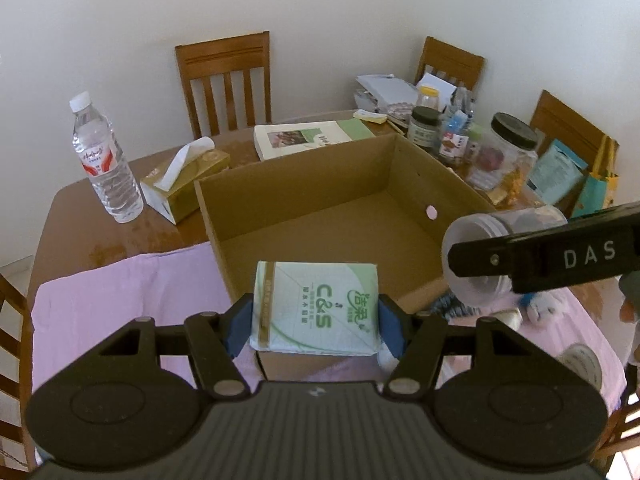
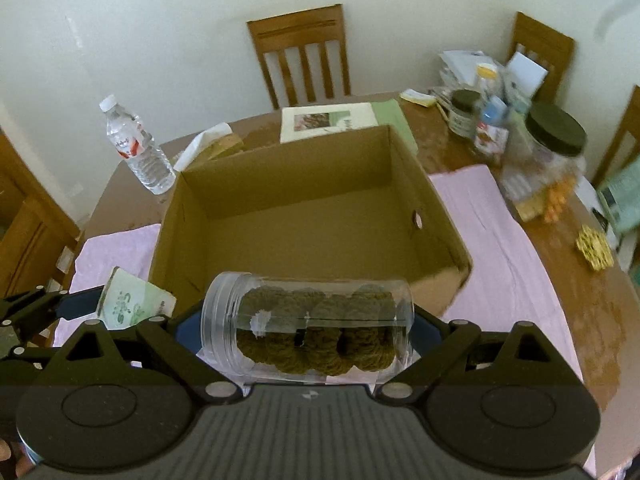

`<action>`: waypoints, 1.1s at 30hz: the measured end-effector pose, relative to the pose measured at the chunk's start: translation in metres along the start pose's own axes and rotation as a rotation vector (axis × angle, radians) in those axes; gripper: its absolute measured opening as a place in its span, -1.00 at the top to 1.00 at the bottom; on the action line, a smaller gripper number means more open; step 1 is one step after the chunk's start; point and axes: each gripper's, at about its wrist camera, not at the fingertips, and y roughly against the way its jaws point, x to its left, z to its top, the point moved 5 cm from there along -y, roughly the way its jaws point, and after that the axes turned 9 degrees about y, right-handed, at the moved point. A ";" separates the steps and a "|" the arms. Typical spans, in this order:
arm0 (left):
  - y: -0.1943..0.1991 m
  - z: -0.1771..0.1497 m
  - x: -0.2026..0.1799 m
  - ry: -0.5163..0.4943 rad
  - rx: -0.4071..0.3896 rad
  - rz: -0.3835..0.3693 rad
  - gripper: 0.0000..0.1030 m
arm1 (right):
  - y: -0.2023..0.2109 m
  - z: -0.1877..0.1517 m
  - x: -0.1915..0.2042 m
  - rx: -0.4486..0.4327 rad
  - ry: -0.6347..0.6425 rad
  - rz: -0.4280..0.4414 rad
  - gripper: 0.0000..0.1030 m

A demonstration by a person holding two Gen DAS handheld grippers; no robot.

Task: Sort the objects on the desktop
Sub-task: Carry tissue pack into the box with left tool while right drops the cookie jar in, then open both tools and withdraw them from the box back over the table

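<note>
Matt brown cardboard box (image 1: 320,184), glossy plastic-wrapped tissue pack (image 1: 316,308), clear smooth plastic jar (image 2: 308,328), soft pink cloth (image 2: 500,240), glossy wooden table (image 1: 120,248).

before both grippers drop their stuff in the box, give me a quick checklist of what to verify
1. Left gripper clamped on the tissue pack: ok, blue pads press both sides.
2. Right gripper clamped on the clear jar: ok, held sideways by its ends.
3. Cardboard box open with bare floor: ok.
4. Tissue pack over the opening: not ok, only at the near wall.
5. Jar over the opening: not ok, at the near right corner.
6. Jar closed: cannot tell, no lid is visible on its threaded end.
</note>
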 end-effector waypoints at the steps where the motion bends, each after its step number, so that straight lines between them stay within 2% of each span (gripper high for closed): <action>1: -0.004 0.001 -0.001 0.005 0.002 0.008 -0.24 | -0.004 0.004 -0.001 0.000 0.011 0.009 -0.91; 9: -0.025 0.010 0.001 0.050 0.010 0.045 -0.25 | -0.031 0.026 -0.004 0.015 0.094 0.050 -0.91; 11: -0.030 0.014 0.002 0.062 0.000 0.056 -0.52 | -0.036 0.030 -0.005 0.015 0.103 0.062 -0.91; 12: -0.032 0.015 0.003 0.070 0.001 0.067 -0.77 | -0.039 0.032 -0.006 0.016 0.111 0.067 -0.92; 13: -0.032 0.017 0.004 0.080 -0.009 0.076 -0.79 | -0.042 0.034 -0.007 0.016 0.118 0.068 -0.92; 15: -0.031 0.019 0.005 0.086 -0.020 0.089 -0.79 | -0.046 0.035 -0.008 0.020 0.129 0.076 -1.00; 24: -0.021 0.014 0.006 0.104 -0.001 0.113 -0.79 | -0.041 0.034 -0.013 -0.011 0.158 0.119 -1.00; 33: 0.001 -0.005 0.006 0.065 -0.003 0.109 -0.79 | -0.011 0.017 -0.015 -0.131 0.206 0.135 -1.00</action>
